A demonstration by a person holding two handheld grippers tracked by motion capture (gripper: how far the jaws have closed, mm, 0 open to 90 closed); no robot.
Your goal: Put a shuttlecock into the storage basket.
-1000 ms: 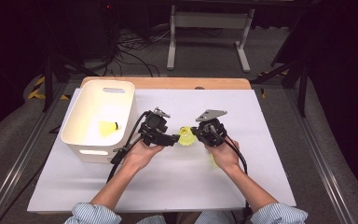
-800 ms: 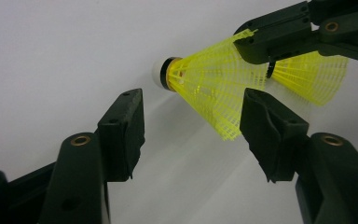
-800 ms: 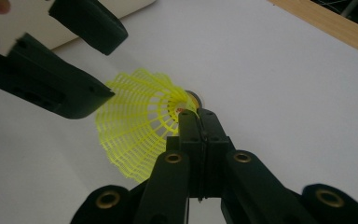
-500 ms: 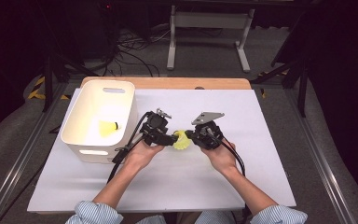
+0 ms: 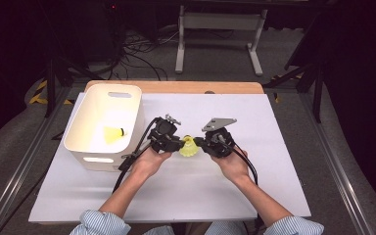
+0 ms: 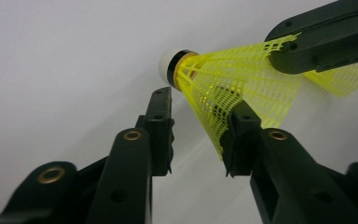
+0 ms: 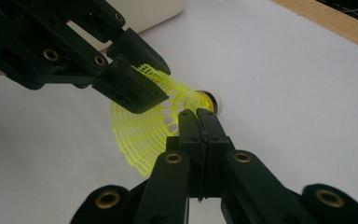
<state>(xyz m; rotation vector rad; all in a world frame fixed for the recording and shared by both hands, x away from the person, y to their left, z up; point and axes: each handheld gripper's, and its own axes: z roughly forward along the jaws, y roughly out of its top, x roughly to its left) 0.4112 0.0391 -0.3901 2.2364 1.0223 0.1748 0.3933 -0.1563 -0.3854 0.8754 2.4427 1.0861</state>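
A yellow mesh shuttlecock [image 5: 188,147] with a white cork [image 6: 169,65] hangs just above the white table between my two grippers. My right gripper [image 7: 198,116] is shut on the rim of its skirt [image 7: 140,135]; the same grip shows in the left gripper view [image 6: 324,39]. My left gripper [image 6: 200,102] has just been closing, with the skirt [image 6: 242,84] between its jaws near the cork. One of its fingers [image 6: 240,133] touches the mesh, while the other stands apart. A second yellow shuttlecock [image 5: 113,133] lies in the white bin [image 5: 137,115].
The white bin stands on the left of the white mat [image 5: 254,176], just beside my left gripper [image 5: 177,142]. A wooden table edge [image 5: 176,86] runs along the back. Cables trail from both grippers toward the person's forearms.
The left gripper's jaws have narrowed around the shuttlecock's skirt. The shuttlecock and right gripper have edged slightly left and nearer; both hands otherwise stay put.
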